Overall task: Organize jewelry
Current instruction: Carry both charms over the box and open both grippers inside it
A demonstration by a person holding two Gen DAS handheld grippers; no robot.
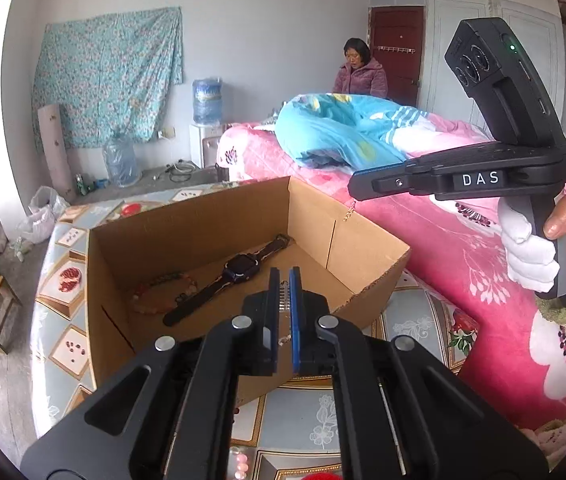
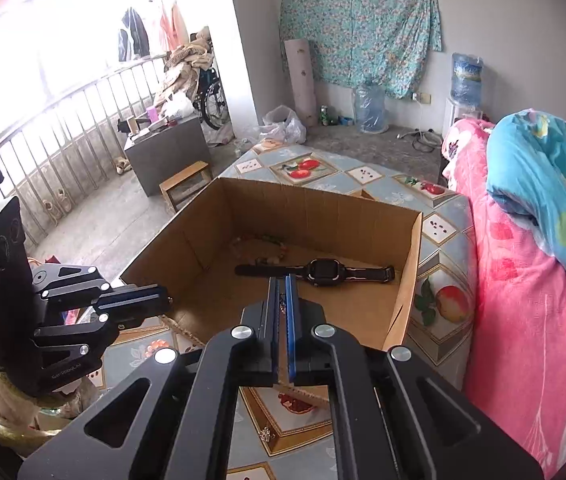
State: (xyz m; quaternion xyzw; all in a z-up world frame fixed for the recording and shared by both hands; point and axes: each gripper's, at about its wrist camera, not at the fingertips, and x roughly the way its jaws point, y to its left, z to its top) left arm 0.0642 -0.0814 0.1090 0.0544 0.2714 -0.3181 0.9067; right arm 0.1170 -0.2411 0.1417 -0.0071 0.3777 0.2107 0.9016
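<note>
Holdings, left to right.

1. Bench (image 1: 49,296), covered with a fruit-patterned cloth. It carries the box.
2. Cardboard box (image 1: 219,216), open at the top, standing on the bench beside the bed.
3. Bead bracelet (image 1: 163,294), lying flat on the box floor, left of the watch and just beside its strap.
4. Black wristwatch (image 1: 239,270), strap laid out straight, lying slantwise across the box floor.
5. My left gripper (image 1: 283,292), held above the near edge of the box, jaws closed to a narrow slit on a silvery piece (image 1: 283,300). I cannot tell what sort of piece it is.
6. Small silvery trinket (image 2: 266,434), lying loose on the bench cloth in front of the box.
7. My right gripper (image 1: 357,189), held in a white-gloved hand (image 1: 533,258) above the right side of the box and pointing left. Its jaws are clamped together, and a thin gold chain (image 1: 349,212) dangles from the tip.
8. Bed (image 1: 463,248), with a pink floral cover, to the right of the bench; a blue quilt (image 1: 335,128) is heaped on it.
</note>
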